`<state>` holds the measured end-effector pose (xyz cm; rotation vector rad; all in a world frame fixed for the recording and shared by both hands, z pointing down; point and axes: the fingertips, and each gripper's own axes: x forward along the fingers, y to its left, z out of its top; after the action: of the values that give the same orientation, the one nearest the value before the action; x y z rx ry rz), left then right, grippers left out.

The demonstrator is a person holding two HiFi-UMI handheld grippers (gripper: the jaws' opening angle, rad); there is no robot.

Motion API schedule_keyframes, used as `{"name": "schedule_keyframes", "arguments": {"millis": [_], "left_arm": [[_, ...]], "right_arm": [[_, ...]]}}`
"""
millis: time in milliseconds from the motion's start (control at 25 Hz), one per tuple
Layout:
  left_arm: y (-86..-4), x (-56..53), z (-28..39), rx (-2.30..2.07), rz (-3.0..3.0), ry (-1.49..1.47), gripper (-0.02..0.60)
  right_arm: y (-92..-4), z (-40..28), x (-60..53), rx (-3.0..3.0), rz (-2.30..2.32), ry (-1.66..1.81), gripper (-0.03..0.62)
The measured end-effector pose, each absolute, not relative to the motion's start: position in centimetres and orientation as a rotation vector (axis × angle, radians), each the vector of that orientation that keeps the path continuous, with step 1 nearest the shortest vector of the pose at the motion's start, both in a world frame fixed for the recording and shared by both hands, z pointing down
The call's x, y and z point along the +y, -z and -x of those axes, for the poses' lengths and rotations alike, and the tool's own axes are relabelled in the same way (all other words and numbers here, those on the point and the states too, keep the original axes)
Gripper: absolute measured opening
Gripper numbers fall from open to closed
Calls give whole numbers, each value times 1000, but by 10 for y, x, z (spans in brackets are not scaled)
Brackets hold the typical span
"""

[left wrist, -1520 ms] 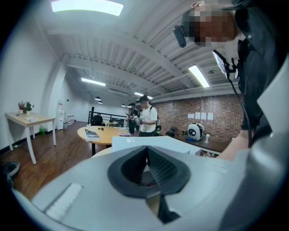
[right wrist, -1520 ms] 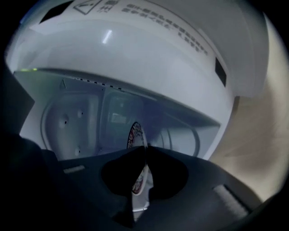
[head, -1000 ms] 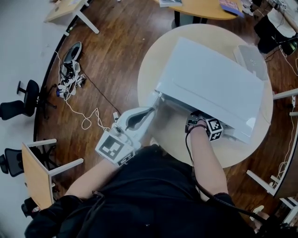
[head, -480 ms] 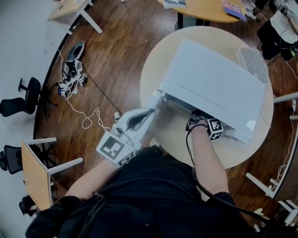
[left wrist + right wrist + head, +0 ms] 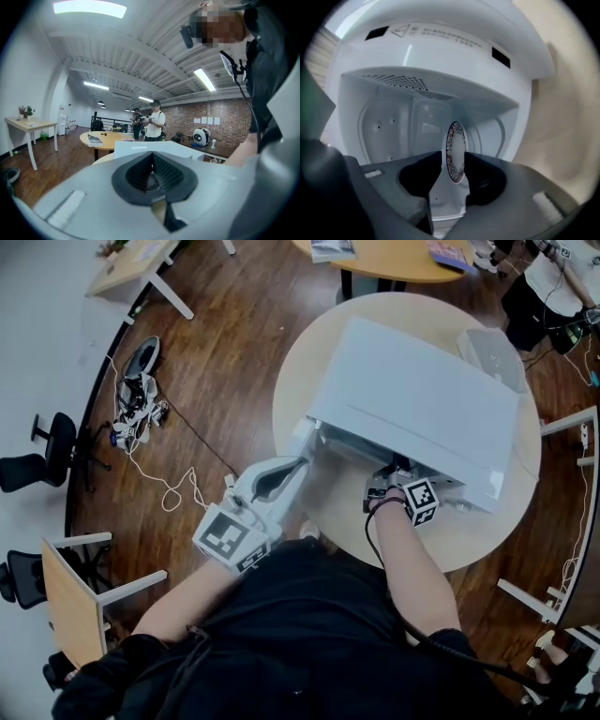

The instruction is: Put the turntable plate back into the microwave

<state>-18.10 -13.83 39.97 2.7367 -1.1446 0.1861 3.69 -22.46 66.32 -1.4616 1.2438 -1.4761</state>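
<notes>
Turntable plate (image 5: 455, 152): round, white, dark-red patterned rim, upright on edge inside microwave (image 5: 440, 61), between opening fingers of right gripper (image 5: 453, 160). Left gripper (image 5: 151, 165): fingers closed, empty.

Smooth white shell with a soft sheen on the microwave (image 5: 422, 418) ahead of the right gripper (image 5: 452, 164), cavity walls just as shiny. Glazed, ceramic-looking plate (image 5: 456, 145), patterned rim, between that gripper's opening jaws. Matt grey plastic on the left gripper (image 5: 151, 174), ribbed dark rubbery pads. Pale matt wood table (image 5: 300, 399) below the right gripper; polished dark wood floor (image 5: 234, 324) out to the left gripper's left.
</notes>
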Motion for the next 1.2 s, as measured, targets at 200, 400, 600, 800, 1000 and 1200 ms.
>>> {"name": "schedule_keyframes", "arguments": {"millis": [200,400,600,800,1000,1200], "left_arm": [[-402,-139,175,-1125,-2743,-160,3],[-406,-135,162,-1075,-2762,-137,3],[-407,-135,159,-991,-2769,-91,3],[-405,-140,152,-977,-2769,-76,3],[-413,-143,121,-911,-2809,-70,3],[-408,-143,96,-856,-2867,-31,3]], "right_arm": [[-656,-37,-212,1299,1470,1466,144],[-646,-46,-195,1343,1455,1450,144],[-625,-53,-169,1416,1459,1415,144],[-570,-39,-161,1546,1364,1352,143],[-548,-55,-145,1629,1383,1301,143],[-517,-69,-132,1812,1461,1167,143]]}}
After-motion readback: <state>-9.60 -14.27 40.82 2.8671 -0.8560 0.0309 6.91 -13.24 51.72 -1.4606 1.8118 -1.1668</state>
